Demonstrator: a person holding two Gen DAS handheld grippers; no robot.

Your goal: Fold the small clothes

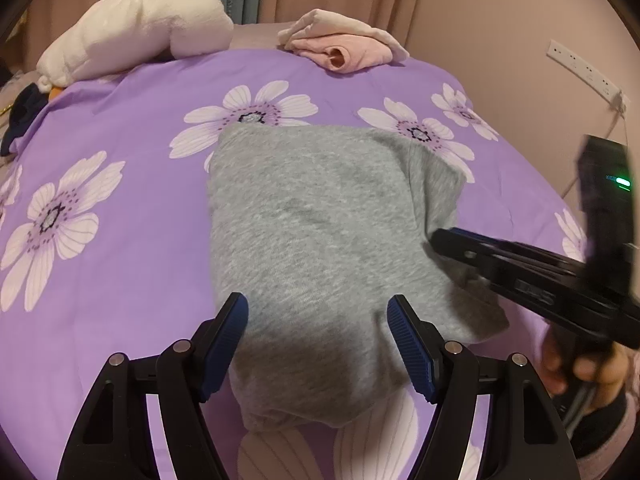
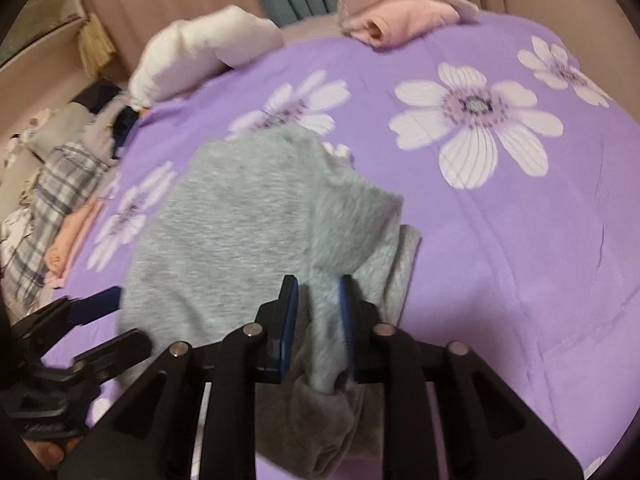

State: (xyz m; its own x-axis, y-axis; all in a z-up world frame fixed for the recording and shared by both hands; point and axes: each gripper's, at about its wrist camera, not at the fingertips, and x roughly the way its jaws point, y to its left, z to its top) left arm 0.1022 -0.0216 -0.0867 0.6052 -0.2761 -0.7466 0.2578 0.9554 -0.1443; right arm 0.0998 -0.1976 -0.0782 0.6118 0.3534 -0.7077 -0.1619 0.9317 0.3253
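Observation:
A grey garment [image 1: 320,220] lies partly folded on the purple flowered bed cover [image 1: 132,120]. My left gripper [image 1: 318,316] stands open over its near end, one blue pad at the cloth's left edge and the other above the cloth. My right gripper [image 2: 318,292] is shut on a bunched fold of the grey garment [image 2: 240,220] at its right side, with cloth hanging down between its fingers. In the left wrist view the right gripper [image 1: 444,240] reaches in from the right to that edge. The left gripper [image 2: 124,318] shows at the lower left of the right wrist view.
Folded pink clothes [image 1: 344,48] and a white plush pillow [image 1: 136,32] lie at the far end of the bed. A plaid heap of clothes [image 2: 52,200] lies off the bed's left side. A socket strip [image 1: 588,68] is on the right wall. A hand [image 1: 580,364] holds the right gripper.

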